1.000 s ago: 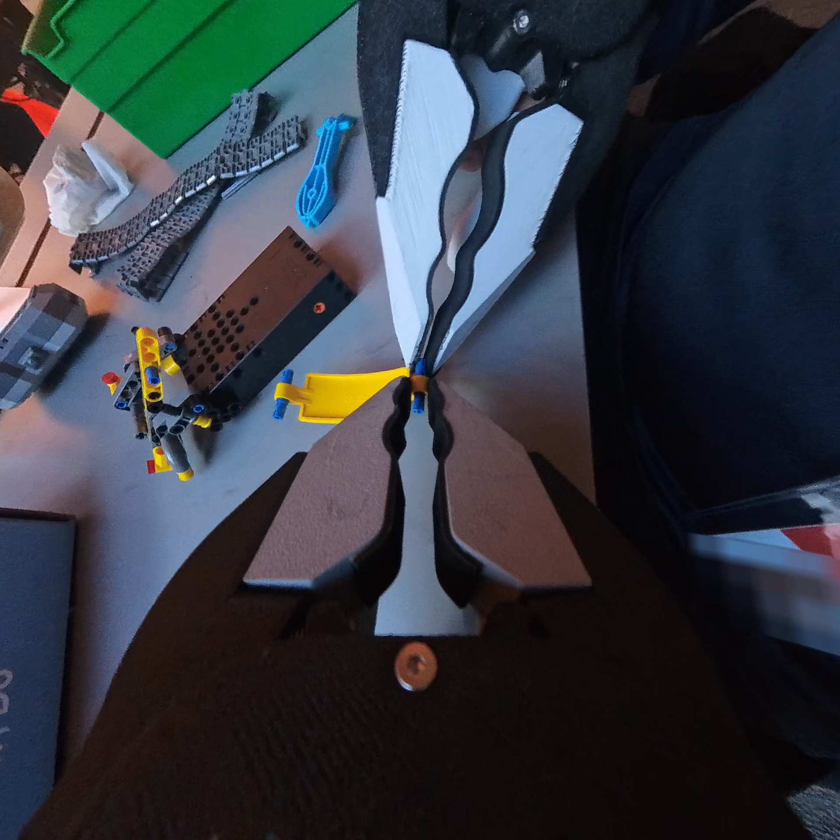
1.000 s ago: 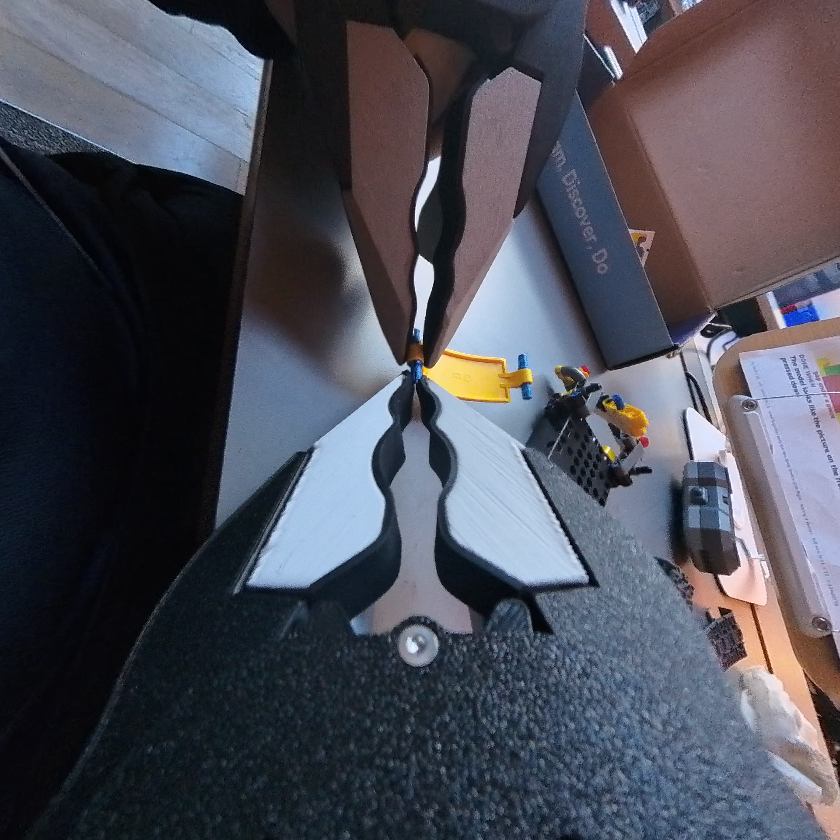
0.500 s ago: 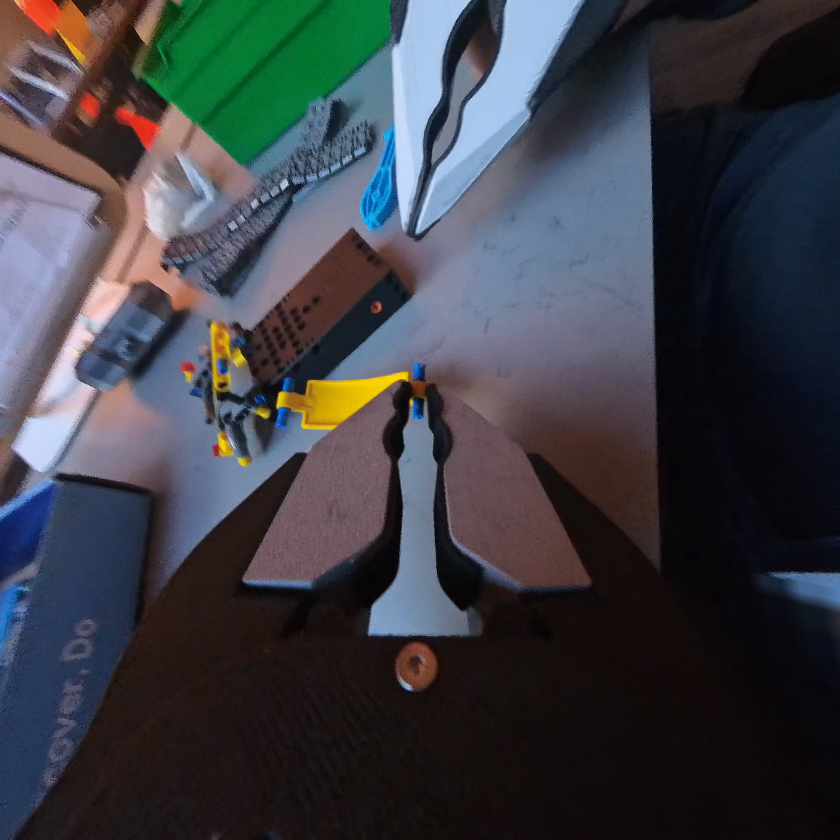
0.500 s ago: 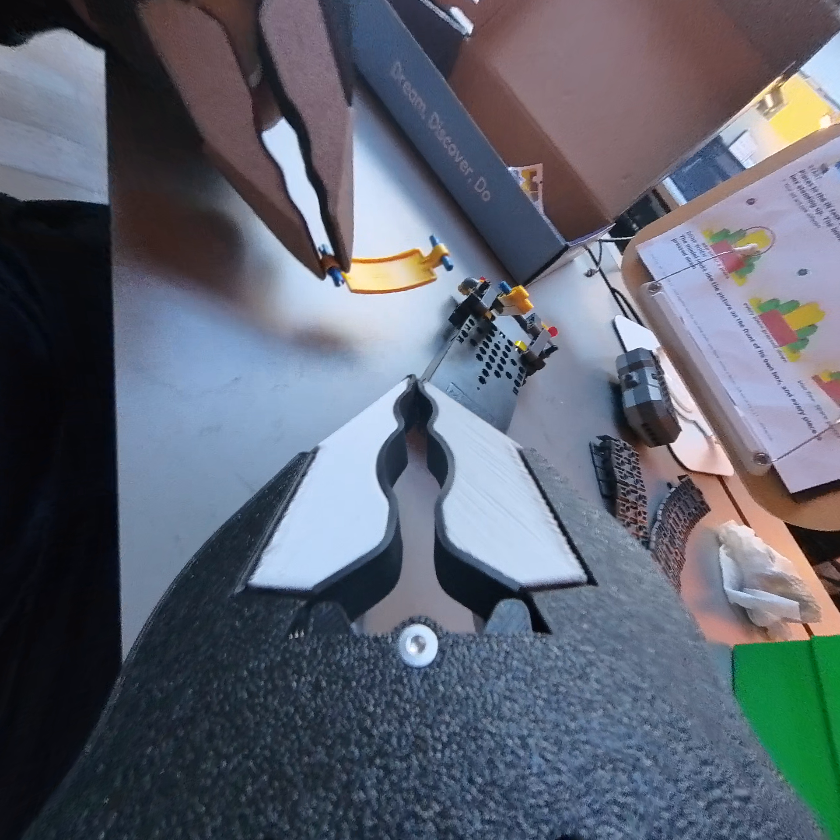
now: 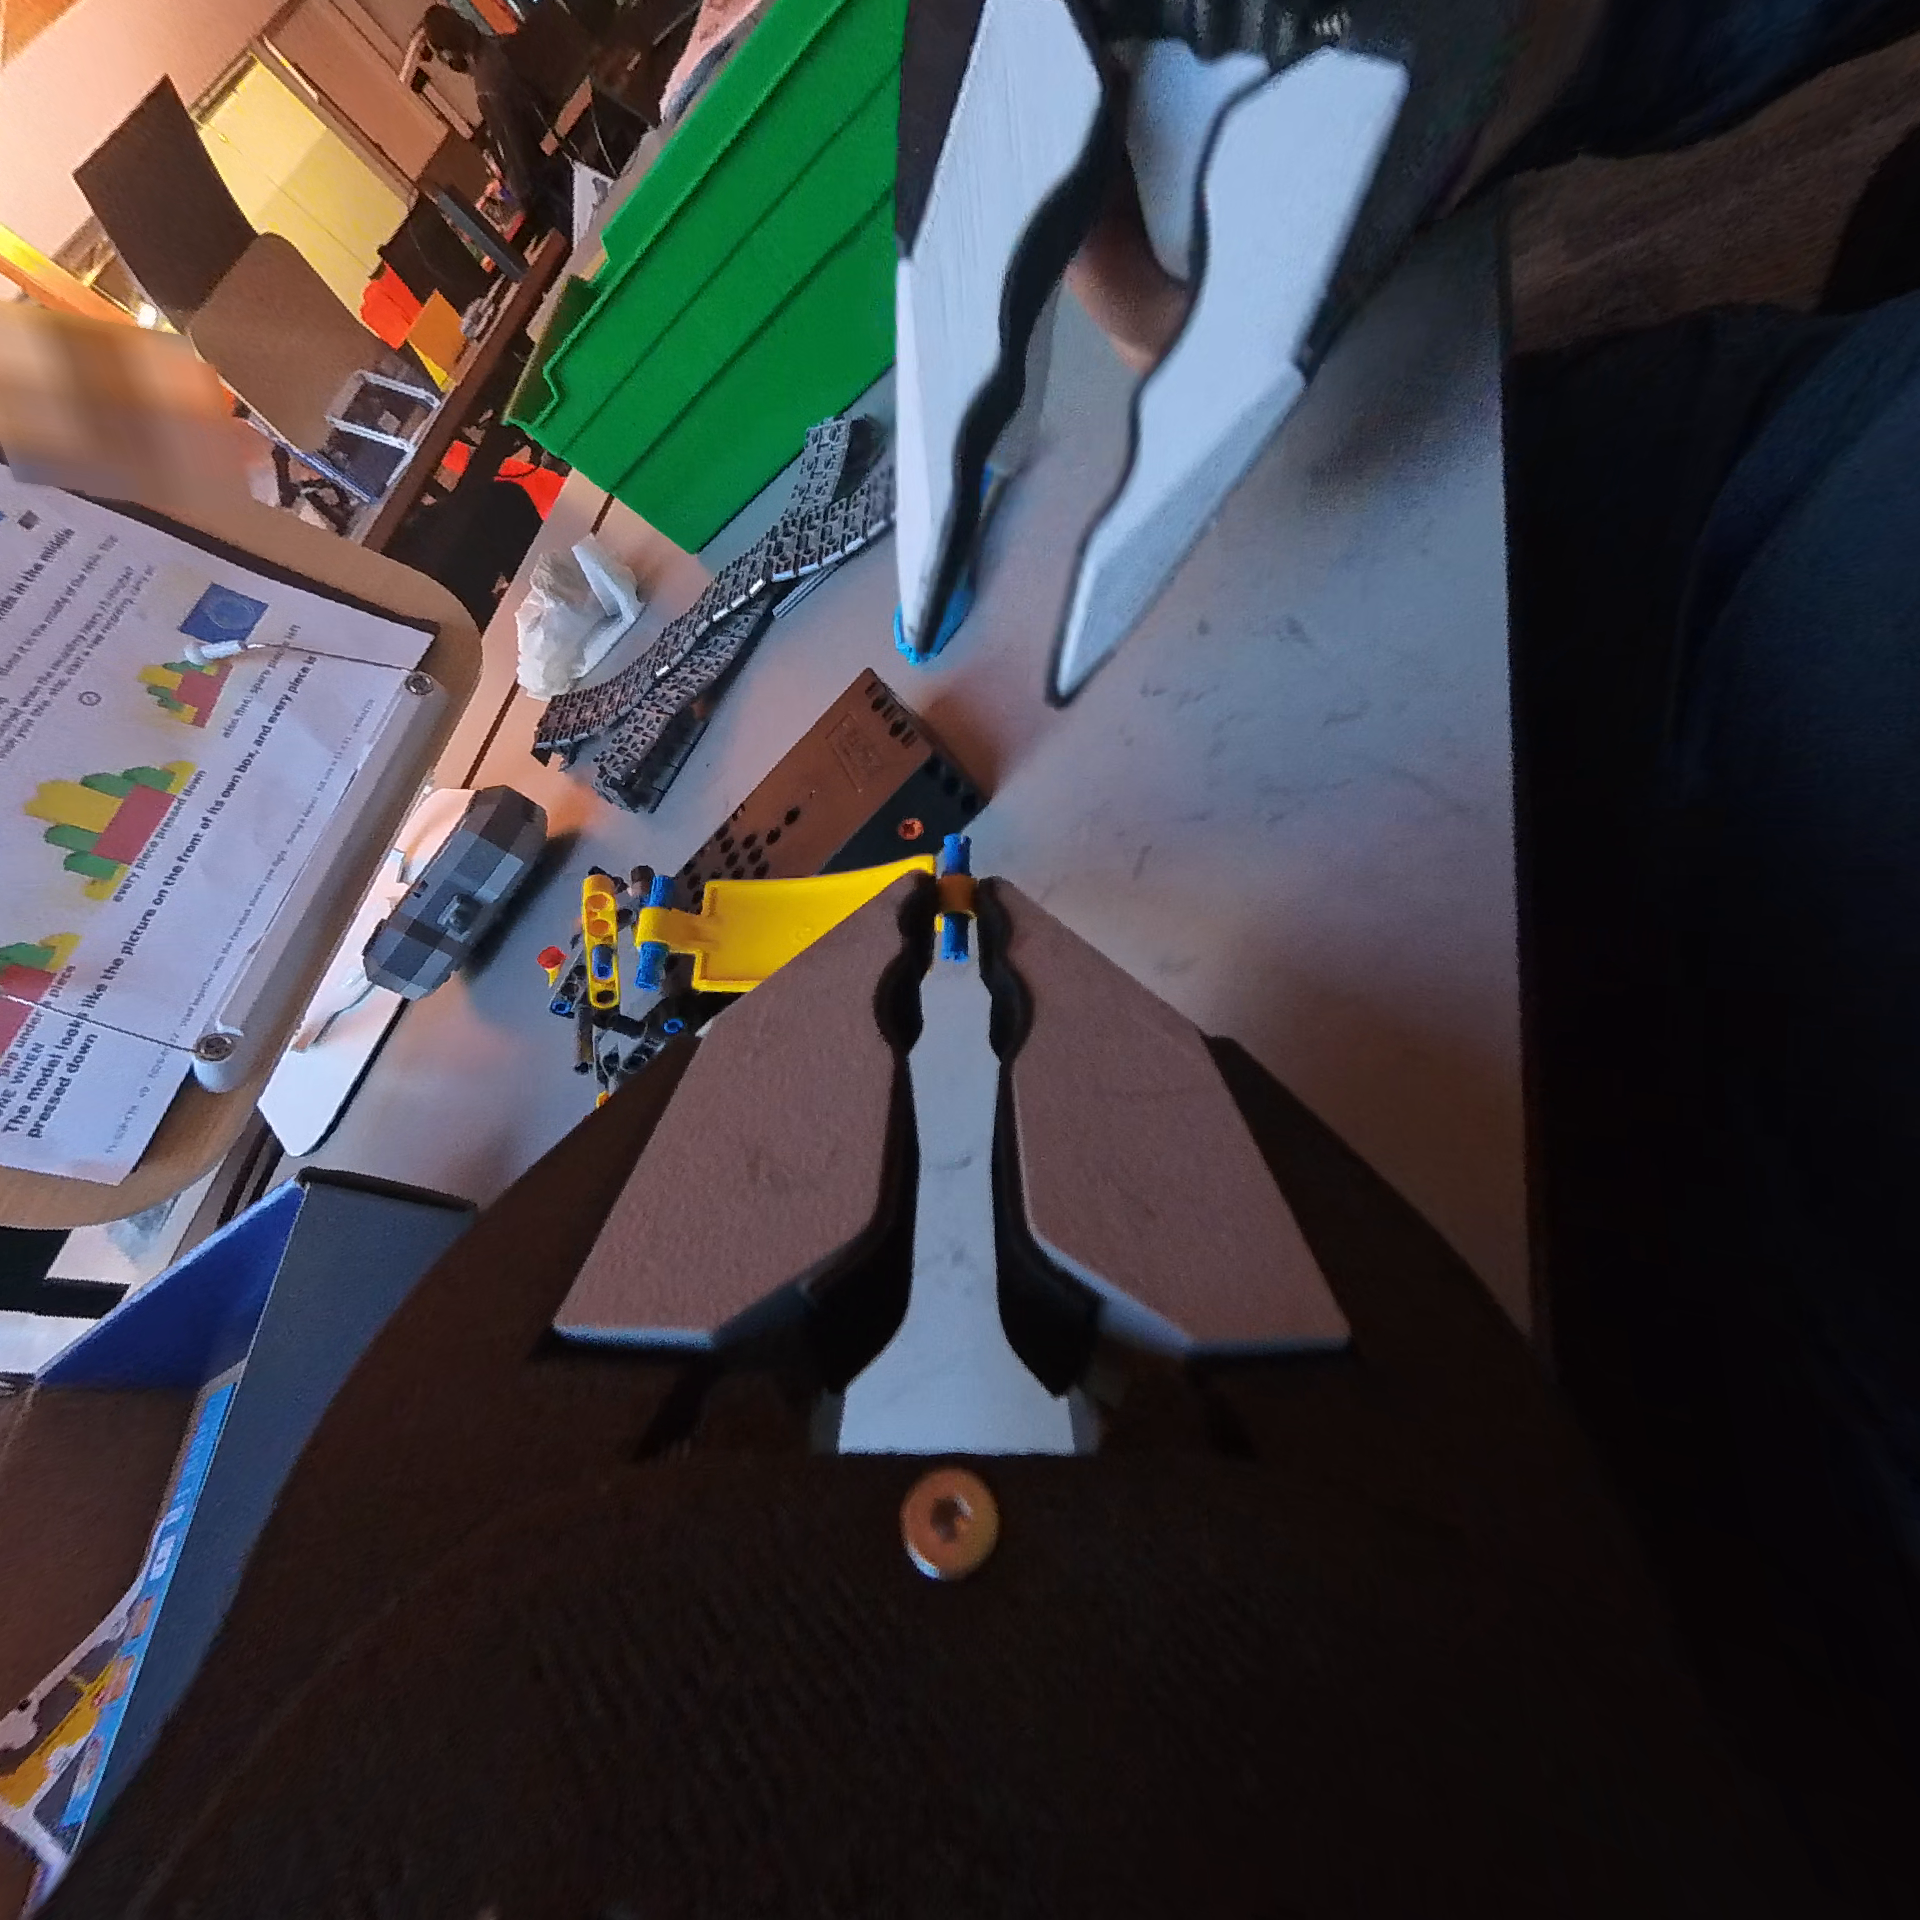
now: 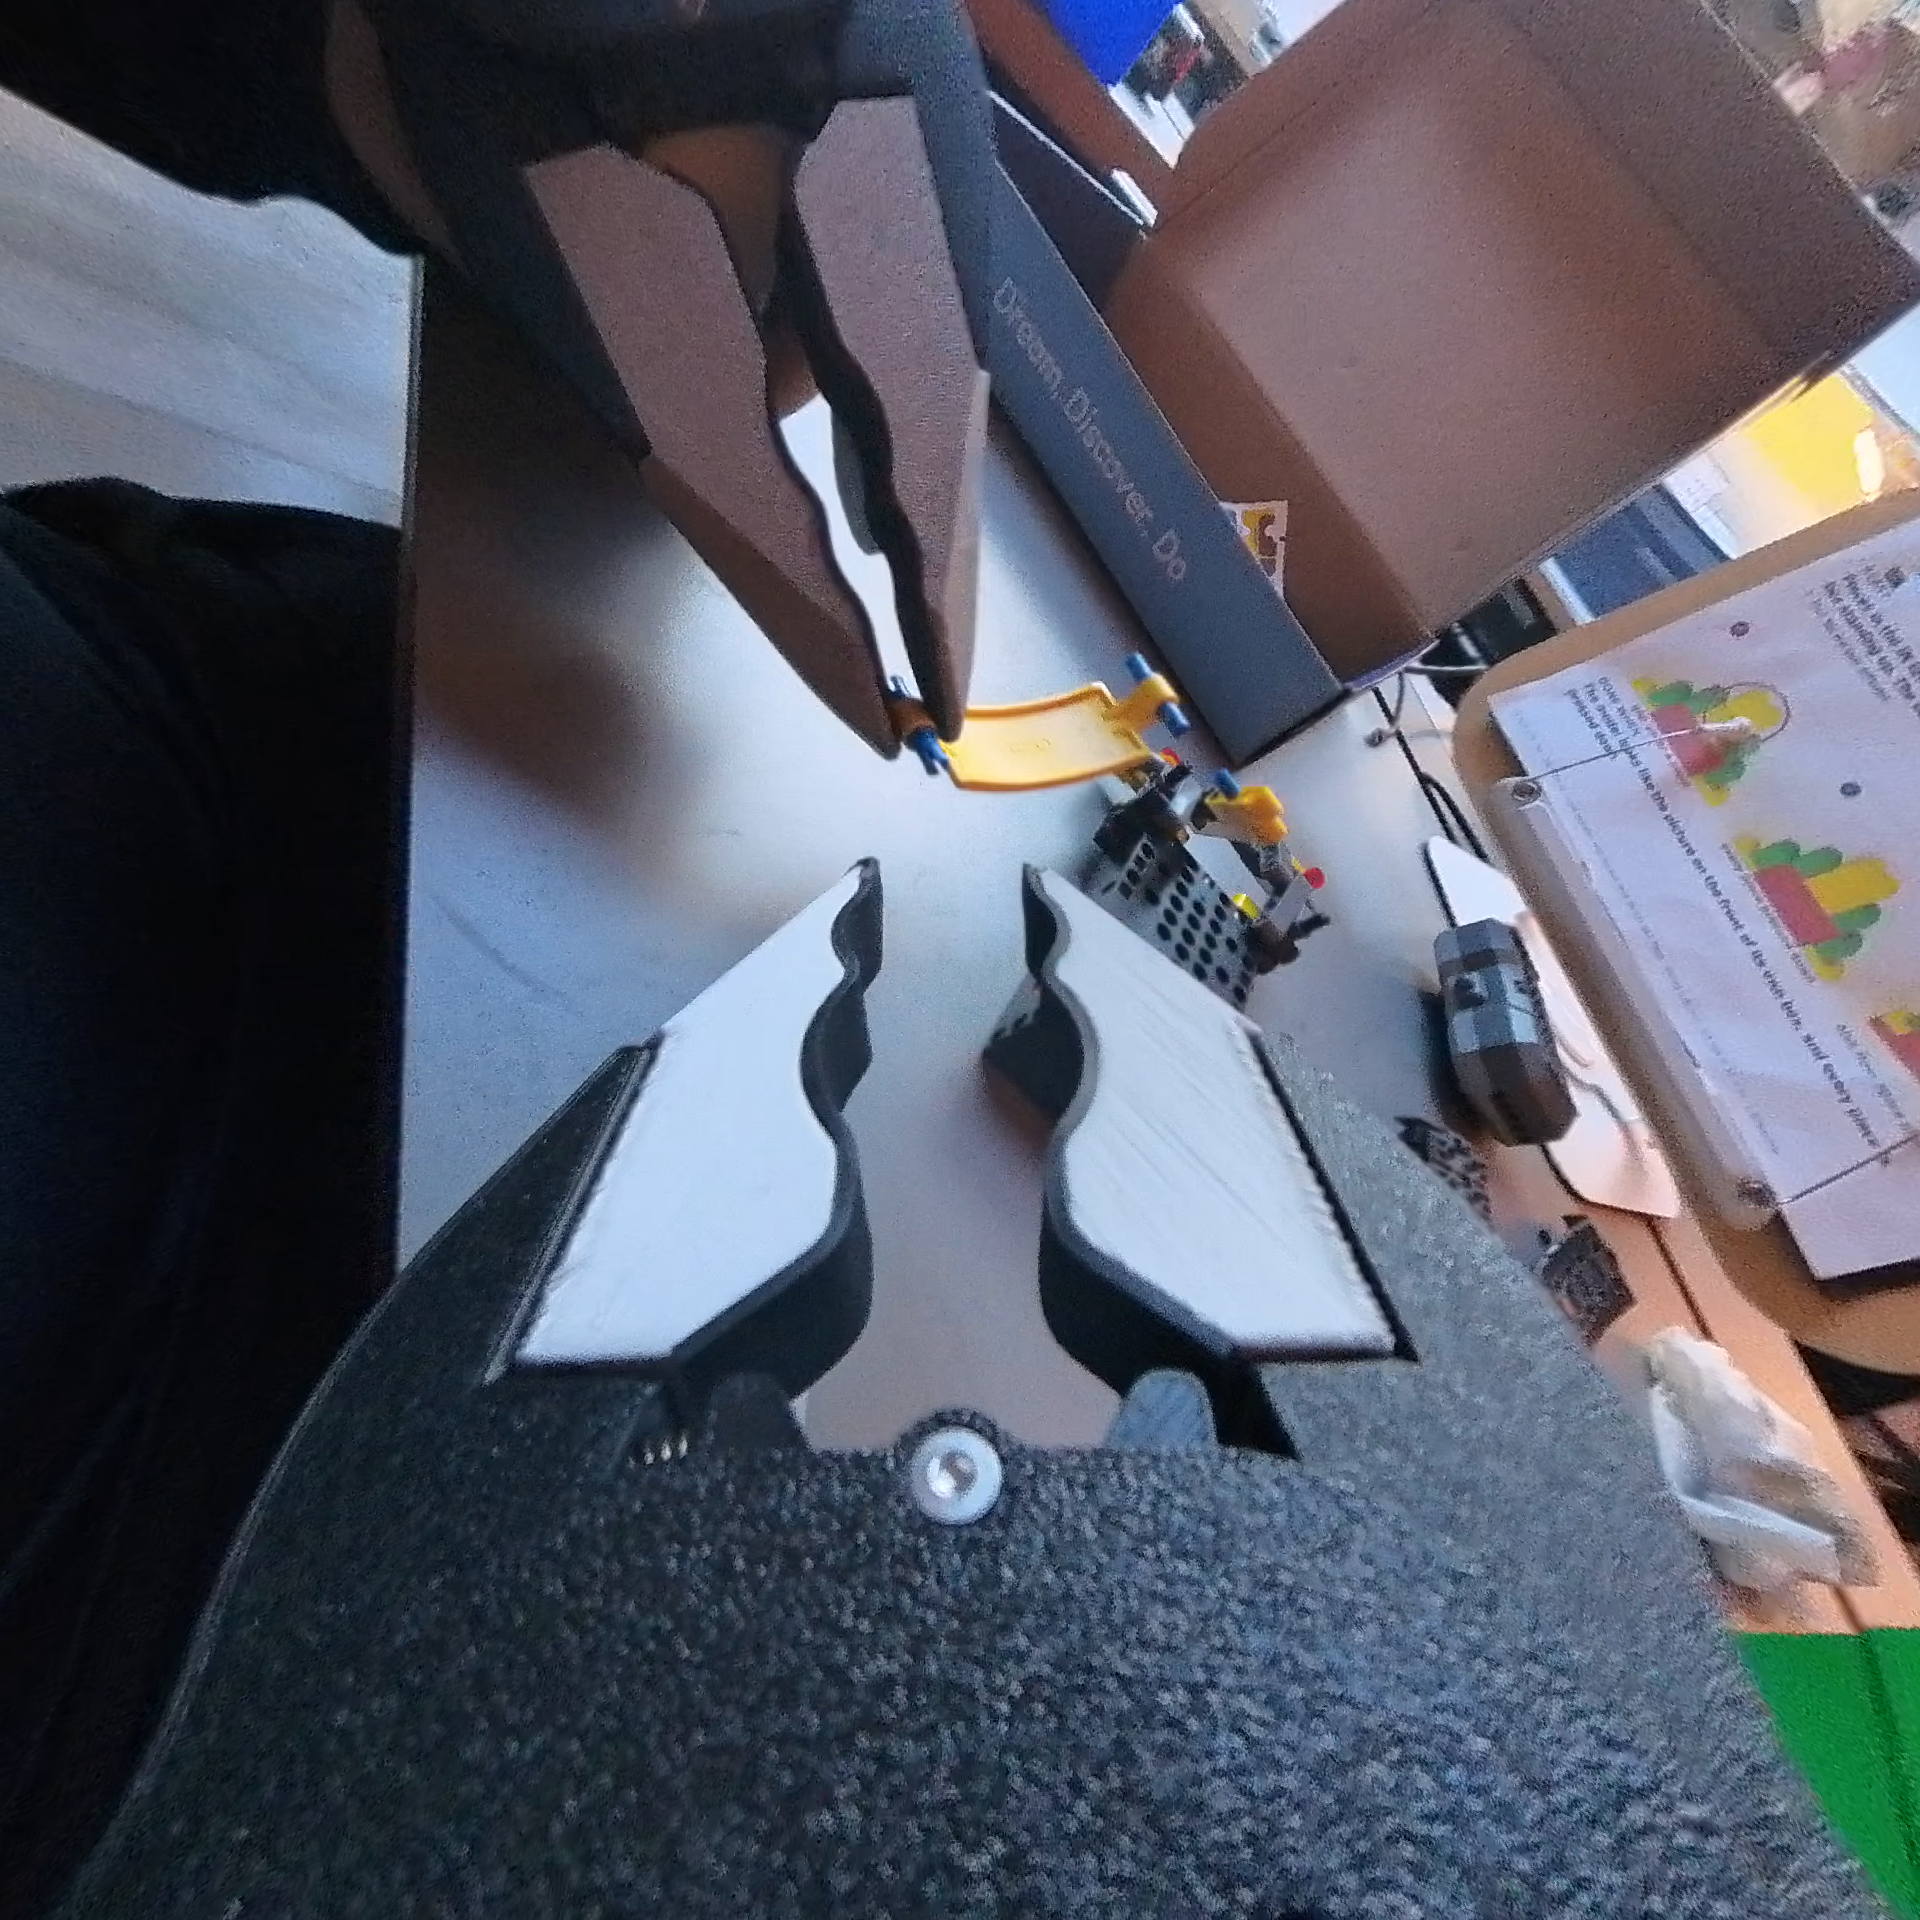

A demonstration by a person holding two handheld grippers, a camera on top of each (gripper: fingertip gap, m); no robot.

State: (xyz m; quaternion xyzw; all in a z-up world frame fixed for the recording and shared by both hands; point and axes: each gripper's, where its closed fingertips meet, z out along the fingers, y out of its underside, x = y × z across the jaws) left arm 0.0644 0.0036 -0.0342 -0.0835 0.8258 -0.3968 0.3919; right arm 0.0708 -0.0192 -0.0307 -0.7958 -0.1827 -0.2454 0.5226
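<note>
Yellow plastic panel (image 5: 790,920), pinched at its blue pin end by the left gripper (image 5: 951,914), hangs just above the grey counter (image 5: 1247,790). Right gripper (image 6: 951,904) hovers nearby, jaws spread wide, gripping nothing. Just beyond: a black perforated plate (image 5: 831,800) and a small yellow-and-black brick assembly (image 5: 613,977). Farther off, grey track links (image 5: 717,623), green bins (image 5: 727,281).

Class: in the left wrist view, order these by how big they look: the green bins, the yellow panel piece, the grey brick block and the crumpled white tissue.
1. green bins
2. yellow panel piece, held by the left gripper
3. grey brick block and crumpled white tissue look about alike; differing distance from the camera leaves them unranked.
</note>
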